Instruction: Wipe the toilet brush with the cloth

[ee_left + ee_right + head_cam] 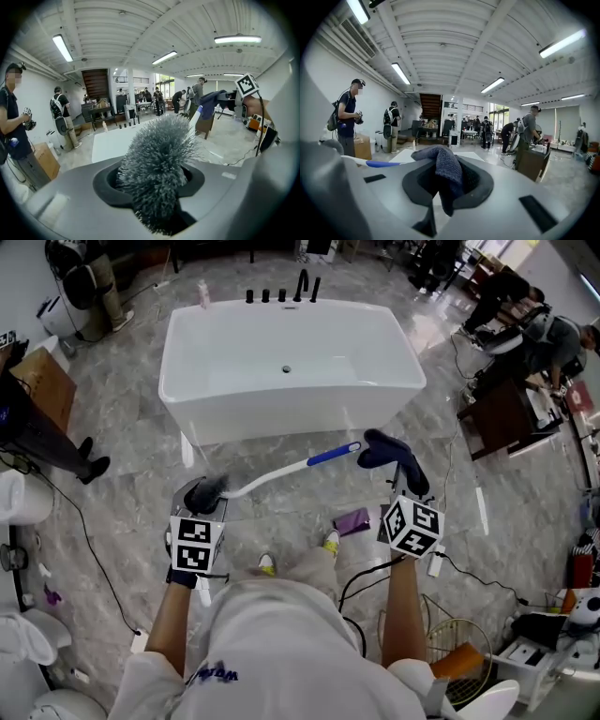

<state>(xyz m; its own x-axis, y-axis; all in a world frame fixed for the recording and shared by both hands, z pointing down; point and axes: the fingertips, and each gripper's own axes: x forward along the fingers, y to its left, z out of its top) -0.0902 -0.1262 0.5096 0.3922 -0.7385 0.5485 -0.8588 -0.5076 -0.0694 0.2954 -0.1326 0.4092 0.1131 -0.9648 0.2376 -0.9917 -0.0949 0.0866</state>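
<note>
Here the left hand-held gripper (157, 204) clamps the bristly toilet brush (159, 164), the right hand-held gripper (444, 190) a nubbly cloth (447, 171).

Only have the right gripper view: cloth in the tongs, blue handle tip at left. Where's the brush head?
Observer: The bristle head of the toilet brush is clamped in the left tongs.
Operator: Is the cloth on the handle yet?
Observer: In the head view the cloth sits right at the handle's blue end. They look to be touching, but I can't confirm it.
Operator: Anything underneath?
Observer: A purple thing lies on the floor, roughly under the blue end.
</note>
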